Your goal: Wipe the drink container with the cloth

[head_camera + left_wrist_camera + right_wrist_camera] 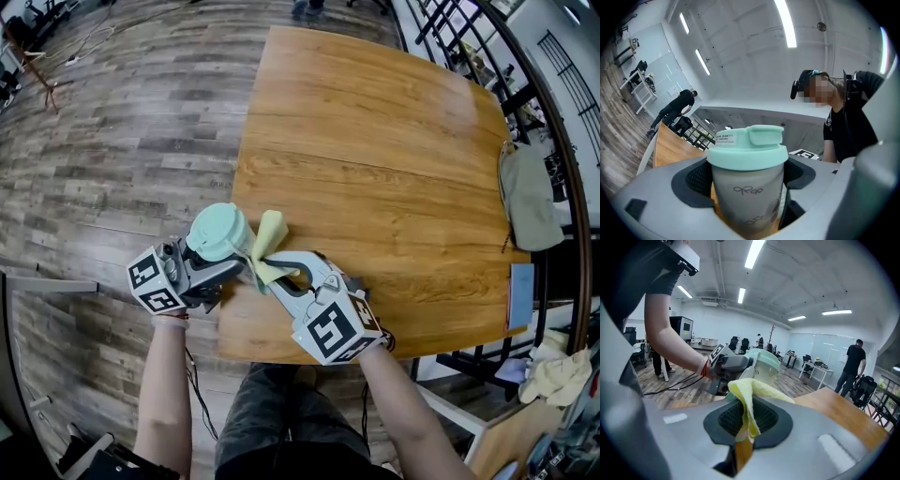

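L gripper point(749, 182): jaws set wide but clamped on the frosted translucent plastic cup w/ mint-green flip lid point(747, 197). Both black pads press on the body just under the lid, and the cup sits upright btw them.

R gripper point(747, 427): jaws closed on a fold of the pale yellow cloth point(754, 397). The rest of the cloth flops up and fwd past the tips.

Relative to the wooden table point(375, 141): the cup point(217, 232) is held in the air just off the table's left edge, by the near-left corner, not resting on it. The cloth point(269, 239) is over that same corner, on the cup's table side. Looks against the cup wall, but actual contact can't be confirmed. R gripper point(278, 272) comes in from the near edge, L gripper point(214, 265) from outside the left edge.

Risks, as I judge them:
- Cup wall is prob. smooth and held by 2 pads only. A hard sideways rub could twist it or slide it out.
- Cup is beyond the table edge, so a slip means the floor, not the tabletop.
- Cloth is pinched by a thin fold. Drag on the wall could pull it free, then the bare jaw tips scrape the plastic.
- Cloth snagging the lid flap could pop it. Contents can't be seen.
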`<state>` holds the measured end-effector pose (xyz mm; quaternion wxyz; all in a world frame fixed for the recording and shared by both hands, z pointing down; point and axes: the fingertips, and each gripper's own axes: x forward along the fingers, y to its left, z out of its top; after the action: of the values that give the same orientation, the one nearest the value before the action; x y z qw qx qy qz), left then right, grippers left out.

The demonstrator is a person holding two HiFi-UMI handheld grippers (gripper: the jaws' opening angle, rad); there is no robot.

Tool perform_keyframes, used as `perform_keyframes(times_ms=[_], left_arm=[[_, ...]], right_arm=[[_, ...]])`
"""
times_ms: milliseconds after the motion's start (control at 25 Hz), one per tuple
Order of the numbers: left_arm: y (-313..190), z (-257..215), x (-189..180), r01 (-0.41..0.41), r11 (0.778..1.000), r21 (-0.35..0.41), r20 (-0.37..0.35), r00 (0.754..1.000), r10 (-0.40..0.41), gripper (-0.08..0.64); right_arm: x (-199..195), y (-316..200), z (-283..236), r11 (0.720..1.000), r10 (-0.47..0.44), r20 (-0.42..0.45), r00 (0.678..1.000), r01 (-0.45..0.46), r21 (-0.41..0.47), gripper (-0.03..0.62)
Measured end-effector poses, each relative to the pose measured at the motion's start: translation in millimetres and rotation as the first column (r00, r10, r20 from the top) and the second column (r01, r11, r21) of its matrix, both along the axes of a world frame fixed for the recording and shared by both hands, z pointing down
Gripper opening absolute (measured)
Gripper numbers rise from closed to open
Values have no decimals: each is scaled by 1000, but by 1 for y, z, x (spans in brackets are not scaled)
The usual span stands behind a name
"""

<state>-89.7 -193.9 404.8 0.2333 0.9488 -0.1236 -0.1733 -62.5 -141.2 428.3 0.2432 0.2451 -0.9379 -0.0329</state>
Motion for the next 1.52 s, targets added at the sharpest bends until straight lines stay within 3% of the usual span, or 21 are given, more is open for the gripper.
perform_keyframes(times_ms=[640,840,1160,1280,1520], left_arm=[[-7,3,-9,-28,999,-34,-72,997,25,417],[-8,2,-2,-48,998,-35,-83,996,45,417],[-16,1,12,-79,995,-67,-102,992,72,417],[-6,-1,17,-155,988,-16,-95,984,153,417],[17,-10,23,-313,943,112,-57,946,320,417]], right_arm=[[7,27,51,984,20,17,1000,-17,-177,25],[12,36,66,977,1,-30,1000,-8,-213,25],[31,8,14,987,120,94,988,-109,-118,25],[27,-4,-12,992,109,154,982,-98,-76,25],[20,-15,-35,998,59,162,985,-54,-34,25]])
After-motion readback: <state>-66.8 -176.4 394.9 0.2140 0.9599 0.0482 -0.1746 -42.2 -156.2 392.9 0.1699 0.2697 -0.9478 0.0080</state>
